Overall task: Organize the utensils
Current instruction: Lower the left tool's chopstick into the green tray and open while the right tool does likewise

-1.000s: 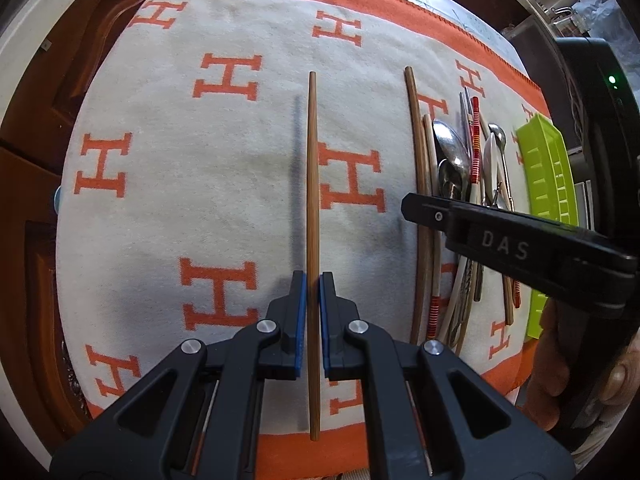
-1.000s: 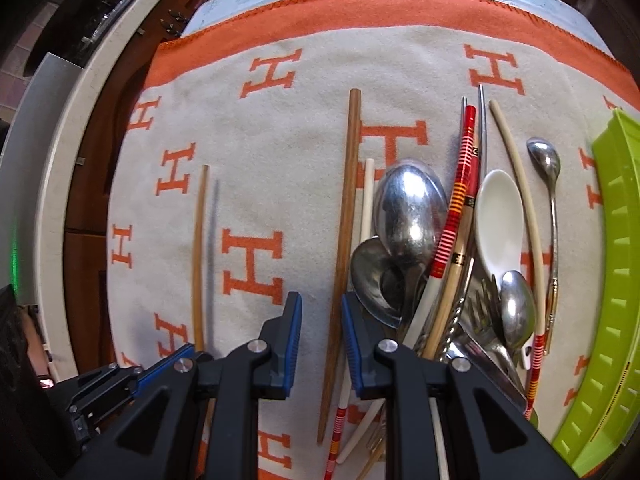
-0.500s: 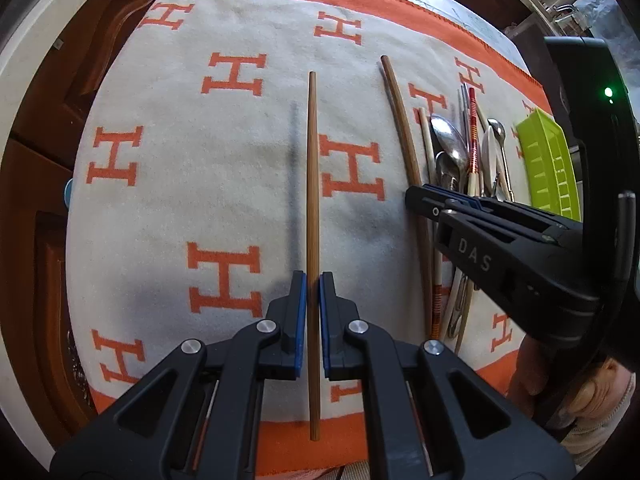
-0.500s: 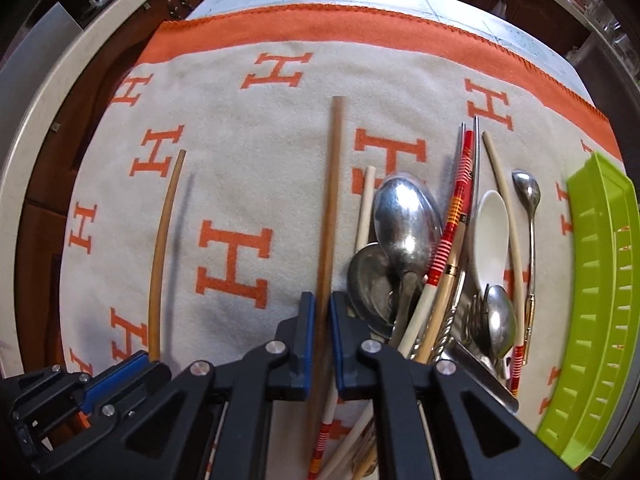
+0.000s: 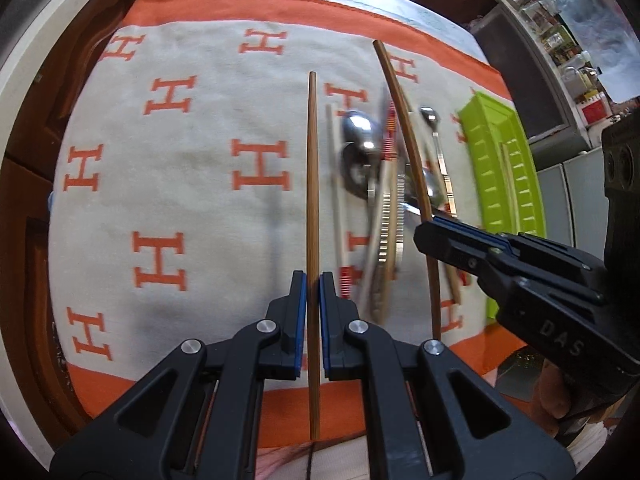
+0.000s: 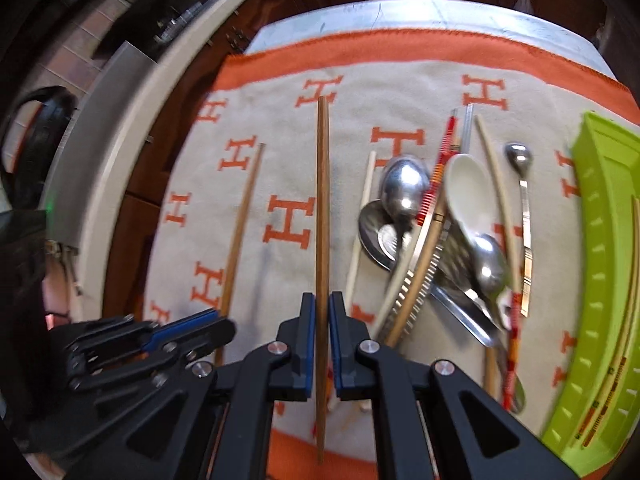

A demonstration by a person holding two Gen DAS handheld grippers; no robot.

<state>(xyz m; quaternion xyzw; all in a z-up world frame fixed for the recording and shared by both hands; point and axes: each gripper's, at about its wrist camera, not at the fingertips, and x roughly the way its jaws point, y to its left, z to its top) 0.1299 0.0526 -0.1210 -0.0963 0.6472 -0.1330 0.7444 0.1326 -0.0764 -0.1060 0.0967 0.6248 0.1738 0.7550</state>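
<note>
My left gripper (image 5: 313,312) is clamped on a brown wooden chopstick (image 5: 312,208), pads pressed to both sides of its lower shaft; the stick runs straight up the left wrist view, and its shadow on the cloth beside it marks it as clear of the surface. My right gripper (image 6: 322,336) is clenched on a second brown chopstick (image 6: 322,216), likewise gripped low on the shaft, with the blue pads against it on either side. In the right wrist view the left-held stick (image 6: 240,232) shows off to the left, apart from mine.

Just right of both sticks lies the utensil pile (image 6: 448,240): metal spoons, a white ceramic spoon, pale and red-banded chopsticks, overlapping one another. A slim metal spoon (image 6: 522,200) lies at the pile's right edge. Beyond it sits the green tray (image 6: 600,280), with at least one chopstick inside. All rests on a cream cloth with orange H marks and orange border (image 5: 180,184).
</note>
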